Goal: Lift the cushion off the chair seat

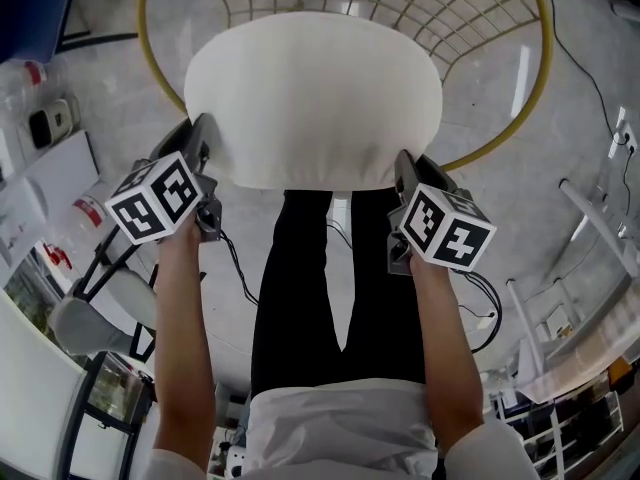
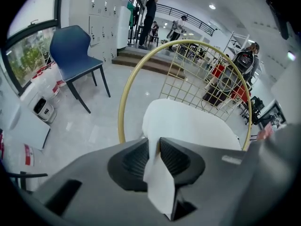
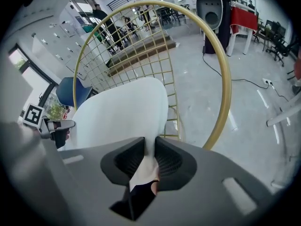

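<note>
Cushion handling notes: it reads as light and squishy to me, a fat white pad in a cloth cover. Nothing fragile, but it's floppy and will sag away from wherever I pinch it. Best hold, I reckon, is the near rim, one tool per side, so it comes up level.

That's how it sits now. Left tool is clamped on a fold of the rim and right tool is doing the same, both narrow with white cloth squeezed between the ribbed pads. The cover could slide out if the filling drags, so I'd judge a deep bite safer than a tip pinch.

Head view gives me the whole layout, with the cushion slung between the two tools in front of the gold wire chair. It hides the seat though, so I can't tell if the far edge is clear of it.

Tool views show what the head view can't: the actual bite, with a flap poking out behind the pads. The right one also catches the left tool's marker cube across the cushion.
</note>
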`<state>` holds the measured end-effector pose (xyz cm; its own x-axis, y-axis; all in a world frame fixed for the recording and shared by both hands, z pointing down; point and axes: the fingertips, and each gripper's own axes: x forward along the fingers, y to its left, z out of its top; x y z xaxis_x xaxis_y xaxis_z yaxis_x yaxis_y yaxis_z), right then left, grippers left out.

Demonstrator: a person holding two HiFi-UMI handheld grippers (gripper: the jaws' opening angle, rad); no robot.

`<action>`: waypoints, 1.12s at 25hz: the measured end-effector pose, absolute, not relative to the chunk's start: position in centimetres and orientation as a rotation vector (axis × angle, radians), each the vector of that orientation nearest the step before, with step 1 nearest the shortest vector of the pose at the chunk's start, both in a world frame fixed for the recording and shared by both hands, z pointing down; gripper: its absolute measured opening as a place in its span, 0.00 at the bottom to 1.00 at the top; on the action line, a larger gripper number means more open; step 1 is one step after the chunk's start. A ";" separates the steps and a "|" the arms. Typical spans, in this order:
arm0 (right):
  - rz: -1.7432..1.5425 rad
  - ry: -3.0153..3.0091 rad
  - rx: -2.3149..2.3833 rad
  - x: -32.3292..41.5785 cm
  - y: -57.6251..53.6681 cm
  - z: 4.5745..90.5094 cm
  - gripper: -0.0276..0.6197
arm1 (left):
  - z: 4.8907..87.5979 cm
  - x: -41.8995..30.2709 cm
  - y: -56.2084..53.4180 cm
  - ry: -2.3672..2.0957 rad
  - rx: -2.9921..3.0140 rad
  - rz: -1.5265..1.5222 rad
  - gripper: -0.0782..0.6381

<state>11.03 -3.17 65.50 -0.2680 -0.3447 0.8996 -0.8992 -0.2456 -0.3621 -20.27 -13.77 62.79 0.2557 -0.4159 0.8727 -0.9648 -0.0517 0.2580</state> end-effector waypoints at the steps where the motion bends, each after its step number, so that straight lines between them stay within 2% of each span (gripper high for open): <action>1: 1.537 -1.536 1.505 11.0 -3.1 65.2 0.16 | 62.5 -20.3 -13.6 -1.303 1.625 0.765 0.22; 28: 1.475 -1.680 1.417 11.4 -2.7 52.4 0.15 | 51.1 -20.7 -11.0 -1.296 1.653 0.660 0.22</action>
